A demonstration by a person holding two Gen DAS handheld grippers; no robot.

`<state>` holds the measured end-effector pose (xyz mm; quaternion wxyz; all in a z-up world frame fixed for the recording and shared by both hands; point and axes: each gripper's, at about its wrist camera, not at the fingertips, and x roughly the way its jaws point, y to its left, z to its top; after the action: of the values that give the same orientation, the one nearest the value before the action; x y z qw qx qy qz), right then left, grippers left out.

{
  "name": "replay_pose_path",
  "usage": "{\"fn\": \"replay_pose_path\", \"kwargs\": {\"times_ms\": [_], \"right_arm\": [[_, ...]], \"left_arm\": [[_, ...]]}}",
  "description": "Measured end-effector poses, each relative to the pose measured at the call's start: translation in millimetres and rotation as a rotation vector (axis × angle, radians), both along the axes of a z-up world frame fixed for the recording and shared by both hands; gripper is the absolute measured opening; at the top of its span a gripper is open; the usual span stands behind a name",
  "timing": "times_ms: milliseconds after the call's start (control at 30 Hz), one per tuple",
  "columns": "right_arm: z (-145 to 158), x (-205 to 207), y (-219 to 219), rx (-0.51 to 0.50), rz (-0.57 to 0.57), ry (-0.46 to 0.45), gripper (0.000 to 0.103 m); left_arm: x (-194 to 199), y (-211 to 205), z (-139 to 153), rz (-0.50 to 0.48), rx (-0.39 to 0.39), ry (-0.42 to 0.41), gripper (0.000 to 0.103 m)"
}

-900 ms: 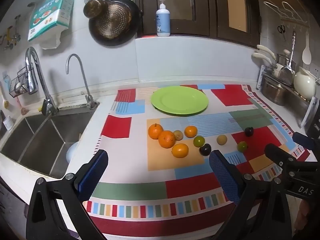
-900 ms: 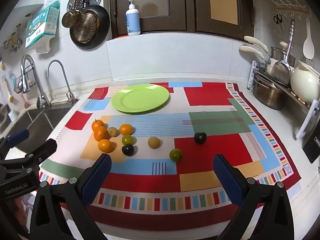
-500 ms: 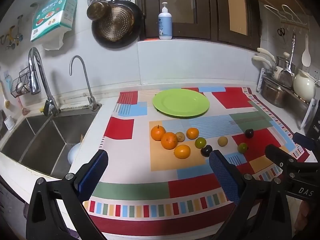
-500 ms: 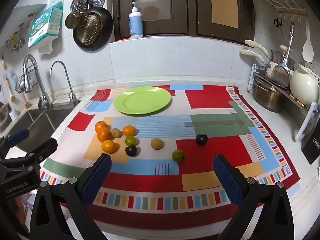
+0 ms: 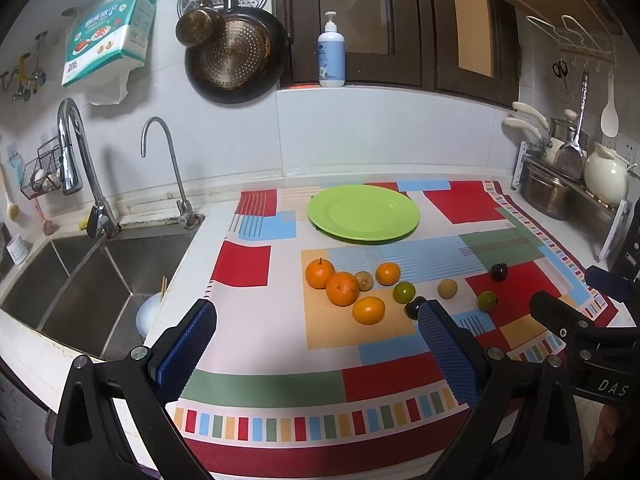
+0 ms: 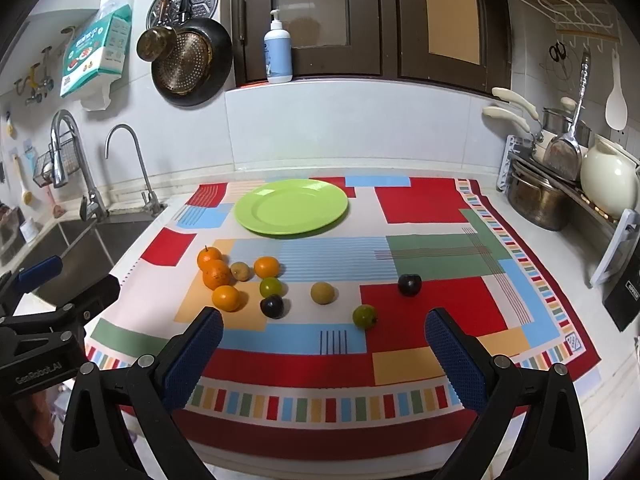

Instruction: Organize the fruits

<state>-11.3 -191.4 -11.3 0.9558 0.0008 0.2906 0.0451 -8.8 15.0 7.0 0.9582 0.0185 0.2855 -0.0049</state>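
An empty green plate (image 5: 363,213) (image 6: 291,206) lies at the back of a colourful patterned mat (image 5: 280,336) (image 6: 432,208). In front of it sit several oranges (image 5: 342,288) (image 6: 216,274), small brown, green and dark fruits, among them a green one (image 6: 364,316) and a dark plum (image 6: 409,284). My left gripper (image 5: 316,334) hovers open over the mat's near edge with nothing between its blue pads. My right gripper (image 6: 324,338) is likewise open and empty, just short of the green fruit. Each gripper shows at the other view's edge.
A steel sink (image 5: 72,280) with two taps lies left of the mat. Pots and a white kettle (image 6: 608,178) fill a rack at the right. Pans hang on the tiled wall and a pump bottle (image 5: 331,54) stands on the ledge.
Both views have drifted slightly, so the fruits and plate sit a little to the right and lower than before. Both grippers stay open and empty.
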Motion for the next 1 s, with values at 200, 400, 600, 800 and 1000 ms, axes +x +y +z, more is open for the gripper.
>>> {"fn": "replay_pose_path", "kwargs": {"times_ms": [200, 400, 600, 800, 1000], "right_arm": [[2, 1, 2, 0.000, -0.001, -0.005, 0.102], [2, 1, 5, 0.001, -0.003, -0.011, 0.102], [3, 2, 9, 0.000, 0.000, -0.012, 0.102], [4, 3, 11, -0.001, -0.002, -0.015, 0.102], [4, 4, 12, 0.000, -0.003, -0.014, 0.102]], "left_arm": [[0, 3, 1, -0.004, -0.001, -0.011, 0.103], [0, 6, 0, -0.006, -0.001, -0.021, 0.103], [1, 8, 2, -0.007, -0.001, -0.027, 0.103], [3, 11, 3, -0.016, -0.002, -0.031, 0.103], [5, 11, 1, -0.027, 0.000, -0.034, 0.103]]}}
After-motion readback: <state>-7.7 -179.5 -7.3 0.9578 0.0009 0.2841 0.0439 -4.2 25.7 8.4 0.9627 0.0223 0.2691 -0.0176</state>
